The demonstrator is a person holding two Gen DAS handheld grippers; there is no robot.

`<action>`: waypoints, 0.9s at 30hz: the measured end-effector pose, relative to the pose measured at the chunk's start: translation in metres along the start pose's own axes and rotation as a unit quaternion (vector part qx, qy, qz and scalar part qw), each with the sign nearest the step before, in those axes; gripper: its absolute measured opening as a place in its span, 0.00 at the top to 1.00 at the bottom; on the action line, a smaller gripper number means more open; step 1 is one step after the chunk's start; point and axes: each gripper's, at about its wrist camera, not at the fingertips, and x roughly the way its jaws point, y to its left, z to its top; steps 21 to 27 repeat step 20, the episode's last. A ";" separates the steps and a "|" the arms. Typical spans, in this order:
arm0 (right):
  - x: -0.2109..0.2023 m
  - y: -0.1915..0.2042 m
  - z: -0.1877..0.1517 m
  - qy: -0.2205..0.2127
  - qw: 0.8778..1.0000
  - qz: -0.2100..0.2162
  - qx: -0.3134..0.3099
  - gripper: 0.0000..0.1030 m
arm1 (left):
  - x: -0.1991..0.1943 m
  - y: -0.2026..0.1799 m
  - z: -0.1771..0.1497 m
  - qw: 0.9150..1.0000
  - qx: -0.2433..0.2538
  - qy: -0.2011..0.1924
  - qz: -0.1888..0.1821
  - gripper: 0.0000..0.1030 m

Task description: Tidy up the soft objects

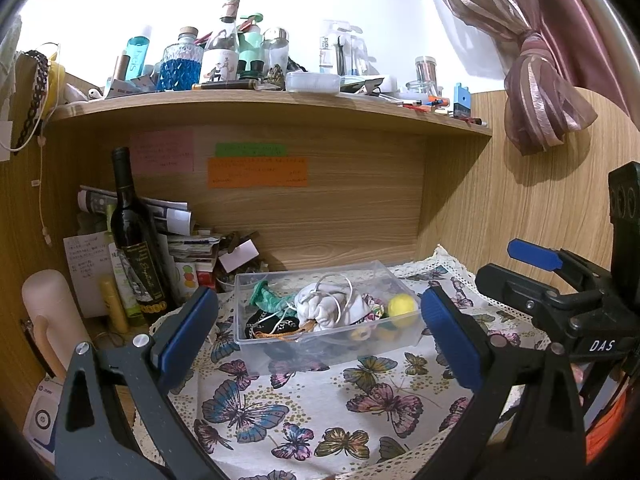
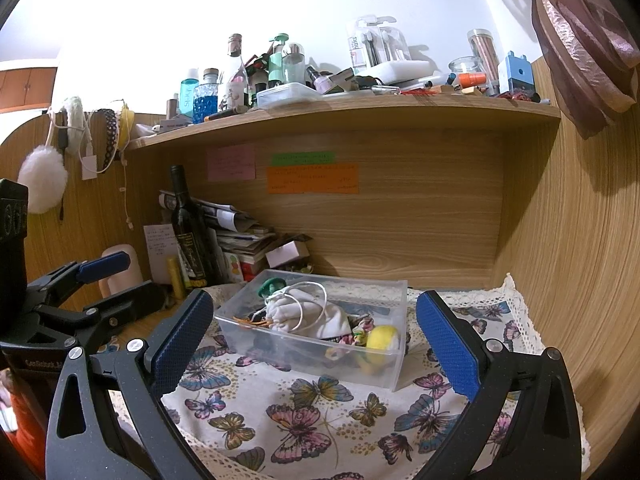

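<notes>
Both the left gripper (image 1: 320,332) and the right gripper (image 2: 314,336) are hovering wide open and empty in front of the clear box (image 1: 328,340), which is sitting on the butterfly cloth (image 1: 304,400) below the shelf (image 1: 280,100). The box is lying long side across, open top up. The soft things appear gathered already: the white pouch (image 1: 328,308) and yellow ball (image 1: 402,306) are resting inside, so any further reach is best made from above, clear of the pouch's loose cord.

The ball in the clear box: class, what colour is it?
Yellow; the ball shows best in the right wrist view.
</notes>
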 end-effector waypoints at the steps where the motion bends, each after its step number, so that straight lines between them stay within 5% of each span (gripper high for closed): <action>1: 0.000 0.000 0.000 0.000 1.000 0.000 0.000 0.01 | 0.000 0.000 0.000 1.000 0.000 -0.001 -0.001 0.00; 27: 0.004 0.002 0.000 0.005 1.000 0.004 0.000 0.01 | 0.002 -0.003 0.000 1.000 0.000 0.004 -0.011 0.00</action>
